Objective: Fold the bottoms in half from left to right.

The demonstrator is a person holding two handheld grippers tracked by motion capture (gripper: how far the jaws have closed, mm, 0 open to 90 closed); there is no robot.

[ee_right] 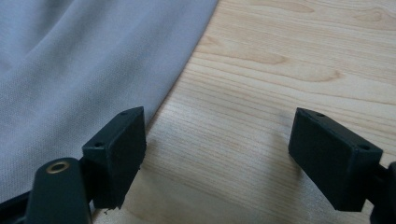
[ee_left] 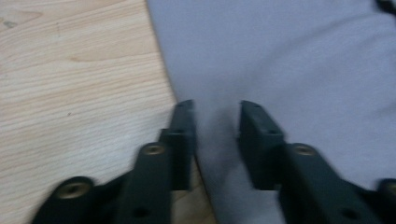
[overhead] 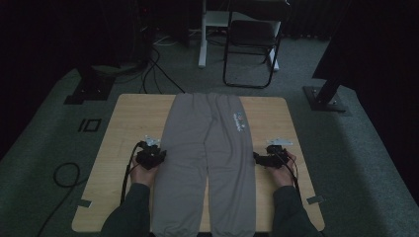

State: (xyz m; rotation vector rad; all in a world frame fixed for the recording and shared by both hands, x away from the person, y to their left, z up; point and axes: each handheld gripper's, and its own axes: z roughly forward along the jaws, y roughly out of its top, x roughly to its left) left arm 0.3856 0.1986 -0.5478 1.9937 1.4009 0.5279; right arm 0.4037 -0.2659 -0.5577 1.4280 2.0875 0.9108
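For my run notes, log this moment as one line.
item: grey fabric trousers flat on light wooden table | left tongs: astride trouser edge, not clamped | right tongs: open over bare wood beside trousers

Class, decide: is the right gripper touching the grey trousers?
Cannot tell. In the right gripper view the right gripper has one open jaw at the grey trousers' edge; contact unclear.

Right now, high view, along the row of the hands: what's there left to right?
Bare table → left gripper at the trousers' left edge → grey trousers → right gripper at their right edge → bare table again.
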